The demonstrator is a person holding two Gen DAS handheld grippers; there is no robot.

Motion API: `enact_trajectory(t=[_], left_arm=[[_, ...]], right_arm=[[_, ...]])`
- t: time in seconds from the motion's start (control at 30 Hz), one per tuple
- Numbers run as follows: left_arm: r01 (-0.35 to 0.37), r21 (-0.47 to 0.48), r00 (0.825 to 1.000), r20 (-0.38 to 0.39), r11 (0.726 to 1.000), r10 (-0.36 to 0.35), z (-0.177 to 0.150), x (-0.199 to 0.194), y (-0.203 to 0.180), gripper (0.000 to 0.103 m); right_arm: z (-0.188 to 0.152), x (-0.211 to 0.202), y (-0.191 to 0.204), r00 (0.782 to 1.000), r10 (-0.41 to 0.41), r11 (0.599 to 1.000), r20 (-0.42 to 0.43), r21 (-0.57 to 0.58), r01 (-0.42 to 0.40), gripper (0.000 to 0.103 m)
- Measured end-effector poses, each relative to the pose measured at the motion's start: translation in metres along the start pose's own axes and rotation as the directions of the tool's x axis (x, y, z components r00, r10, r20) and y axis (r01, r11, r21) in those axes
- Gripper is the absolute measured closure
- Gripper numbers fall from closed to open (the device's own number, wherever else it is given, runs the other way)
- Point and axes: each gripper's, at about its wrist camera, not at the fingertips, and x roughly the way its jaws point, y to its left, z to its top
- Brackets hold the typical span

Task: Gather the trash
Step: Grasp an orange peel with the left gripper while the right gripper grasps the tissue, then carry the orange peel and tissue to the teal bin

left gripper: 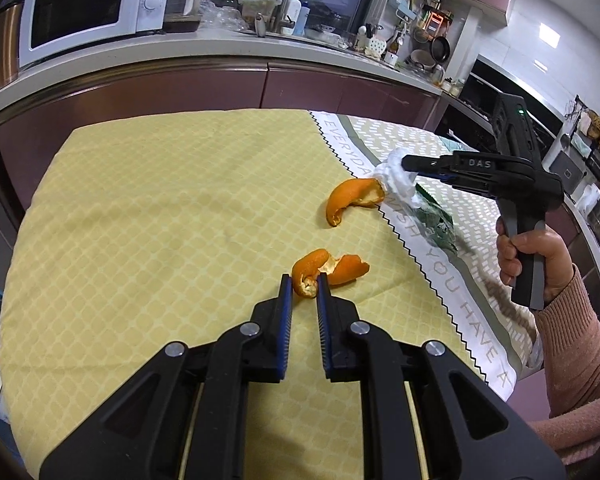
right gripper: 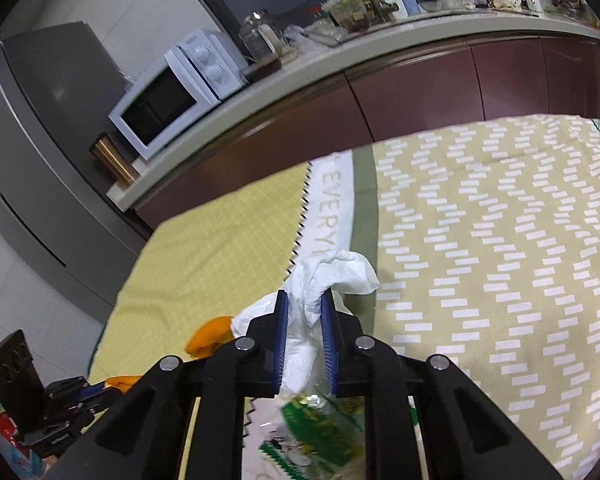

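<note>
- My left gripper (left gripper: 303, 283) pinches the curled end of the near orange peel (left gripper: 328, 268); I judge the bite shallow, so lift slowly.
- My right gripper (right gripper: 305, 306) clamps the crumpled white tissue (right gripper: 332, 276), soft and creased.
- A green wrapper (right gripper: 320, 428) lies beneath it; a second peel (left gripper: 354, 200) rests ahead on the quilted yellow cloth (left gripper: 160, 208).

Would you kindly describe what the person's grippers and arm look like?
Both grippers are black plastic with blue ribbed finger pads and silver pivot bolts: left gripper, right gripper. The right one bears white "DAS" lettering, a green light and a grey-backed handle. The right hand has a pink knitted sleeve.
</note>
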Motion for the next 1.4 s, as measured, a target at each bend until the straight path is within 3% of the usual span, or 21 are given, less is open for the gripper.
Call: enact_trajectory(t=[0.23,0.5,0.93,1.4], left_arm=[[-0.006,-0.016,1.000,0.021,1.000,0.007,-0.003,-0.014,0.008,0.090],[-0.018,-0.027,0.998,0.060,0.999,0.020,-0.006,-0.037,0.014,0.090],[-0.082,-0.076,0.988,0.125,0.994,0.091,-0.019,-0.088,0.036,0.090],[-0.179,-0.125,0.969,0.148,0.976,0.196,-0.036,-0.126,0.064,0.090]], right_arm=[[0.003,-0.025,0.012,0.996,0.054,0.999,0.069,-0.008,-0.053,0.090],[0.000,-0.035,0.046,0.988,0.137,0.990,0.078,-0.058,-0.132,0.090],[-0.016,-0.019,0.113,0.960,0.278,0.949,0.011,-0.156,-0.273,0.090],[-0.035,0.016,0.175,0.923,0.368,0.896,-0.109,-0.222,-0.383,0.090]])
